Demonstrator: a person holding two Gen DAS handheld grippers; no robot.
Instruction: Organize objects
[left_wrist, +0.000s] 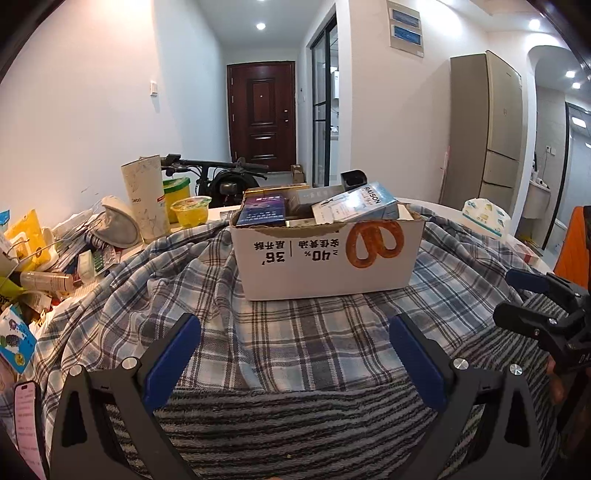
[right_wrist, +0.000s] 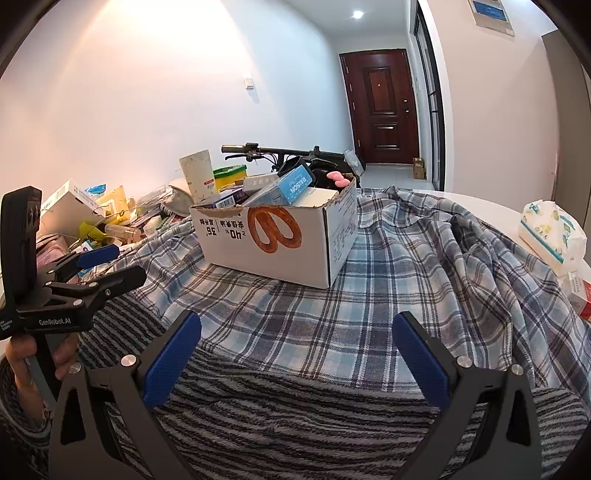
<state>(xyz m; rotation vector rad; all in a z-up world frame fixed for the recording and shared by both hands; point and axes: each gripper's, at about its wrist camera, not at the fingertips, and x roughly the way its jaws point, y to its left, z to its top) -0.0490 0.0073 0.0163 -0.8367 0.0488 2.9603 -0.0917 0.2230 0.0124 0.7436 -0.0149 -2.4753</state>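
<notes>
- Where the surface (right_wrist: 491, 210) shows at all, it is a white strip beyond the plaid cloth (left_wrist: 317, 343) that covers most of it; a grey striped cloth (left_wrist: 288, 424) lies on the near part.
- White cardboard box (left_wrist: 325, 262): stands on the plaid cloth, centred ahead of both cameras, pretzel print and inverted text on its front wall. It holds a light blue "RAISON" carton (left_wrist: 369, 203) lying tilted on top, a dark purple box (left_wrist: 262, 210) and other packs.
- Clutter pile (left_wrist: 48, 251): on the left of the surface, beside the cloth. A tall white tube (left_wrist: 146, 199) and a yellow jelly cup (left_wrist: 190, 210) stand behind it.
- Tissue pack (right_wrist: 550, 232): on the right of the surface, well apart from the box.
- Left hand-held gripper (left_wrist: 293, 328): released, jaws spread wide, nothing between them, above the cloths near the box.
- Right hand-held gripper (right_wrist: 295, 328): released, jaws spread wide, holding nothing, beside the left unit.
</notes>
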